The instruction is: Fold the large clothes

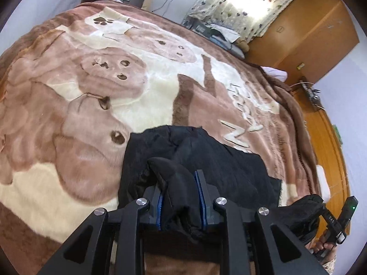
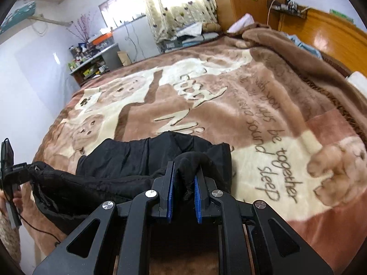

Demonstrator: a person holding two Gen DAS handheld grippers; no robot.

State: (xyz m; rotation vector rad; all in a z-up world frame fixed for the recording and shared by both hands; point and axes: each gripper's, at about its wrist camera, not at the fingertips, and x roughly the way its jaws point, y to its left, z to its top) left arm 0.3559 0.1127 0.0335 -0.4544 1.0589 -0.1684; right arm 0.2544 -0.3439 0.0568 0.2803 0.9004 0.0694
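Both grippers, left and right, pinched bunched edges of soft, limp black garment, best gripped at corners.

A plush brown-and-cream teddy-bear blanket covers the bed; heart-print curtains, orange wooden wardrobe, possibly cluttered shelves.

Black garment, brown-cream blanket (bear print), heart-dotted curtain

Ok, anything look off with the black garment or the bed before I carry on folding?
Nothing stands out. The black garment lies partly on the blanket, its near edge bunched in both claws, left and right.
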